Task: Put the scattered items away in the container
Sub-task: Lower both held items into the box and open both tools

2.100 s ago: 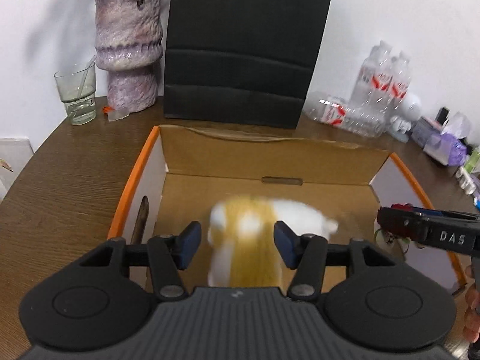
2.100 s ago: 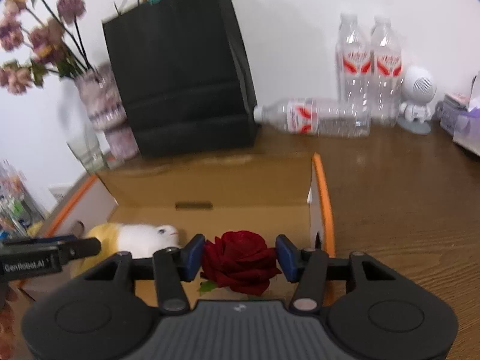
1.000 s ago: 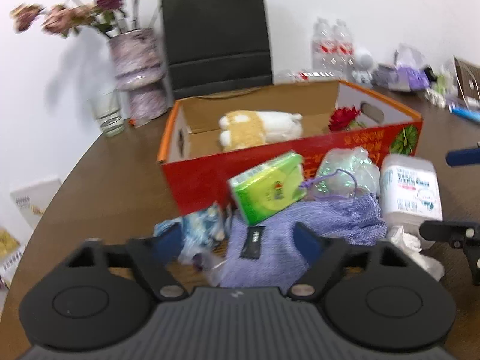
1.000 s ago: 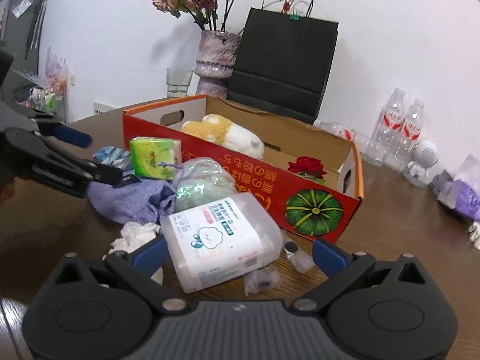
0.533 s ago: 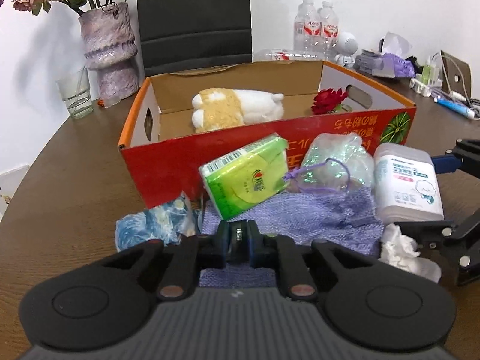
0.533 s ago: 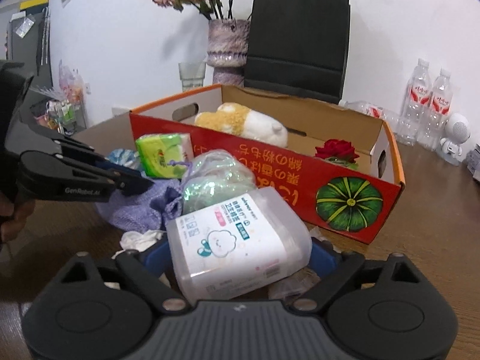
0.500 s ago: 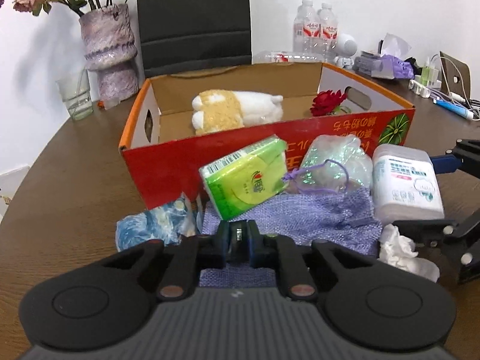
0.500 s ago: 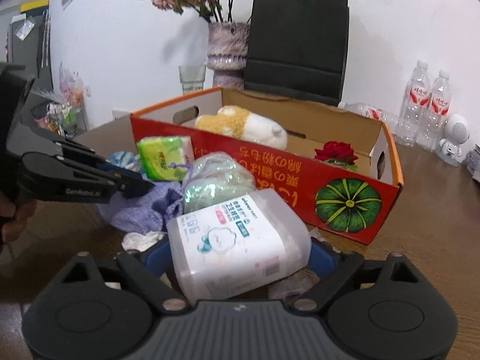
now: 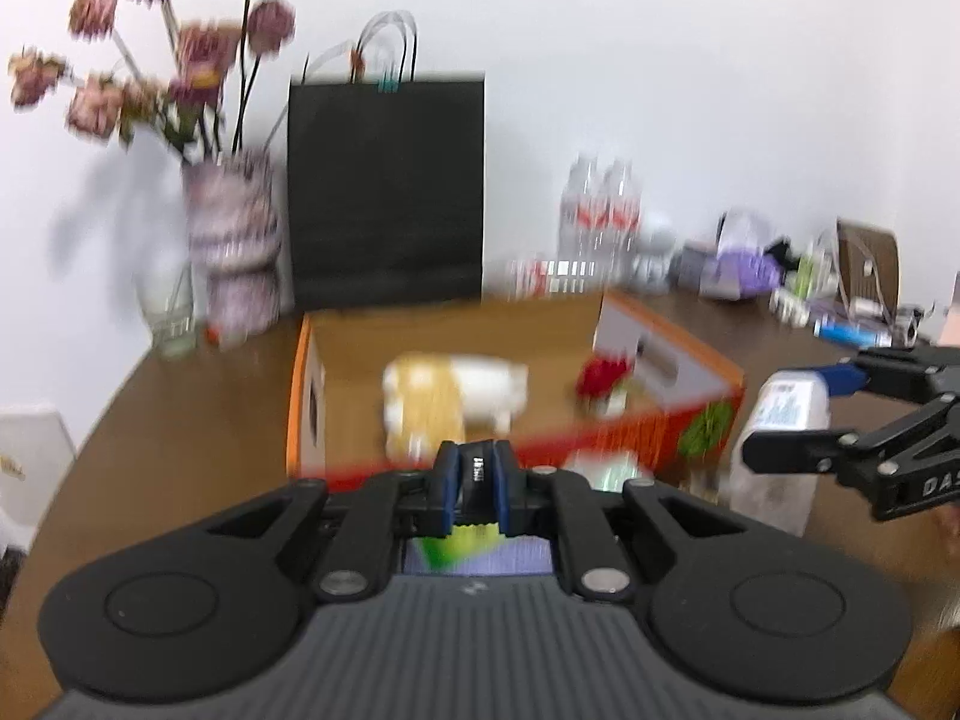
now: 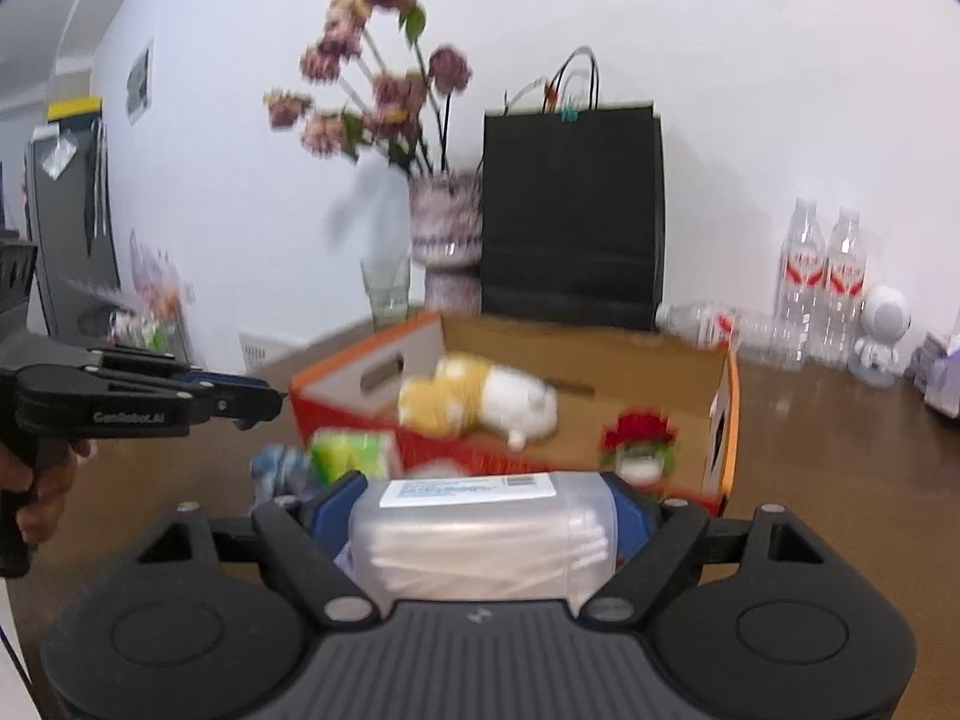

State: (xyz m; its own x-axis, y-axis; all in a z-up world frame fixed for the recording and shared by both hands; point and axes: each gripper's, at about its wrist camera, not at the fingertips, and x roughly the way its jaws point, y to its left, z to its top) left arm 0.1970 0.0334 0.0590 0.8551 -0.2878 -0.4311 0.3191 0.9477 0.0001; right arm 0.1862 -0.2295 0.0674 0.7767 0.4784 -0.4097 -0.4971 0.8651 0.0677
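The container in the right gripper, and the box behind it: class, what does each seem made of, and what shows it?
Container: apparently translucent, fairly glossy plastic; white contents show through beneath a printed label. Box: cardboard, with matte brown inner walls and a red printed outside.

White wall (image 10: pixel 750 60) running behind round brown wooden table (image 10: pixel 840 432). Black paper bag (image 10: pixel 570 210), vase of dried flowers (image 10: pixel 444 228), drinking glass (image 10: pixel 387 291), water bottles (image 10: pixel 825 270) standing along table's far edge. Even, soft light filling room.
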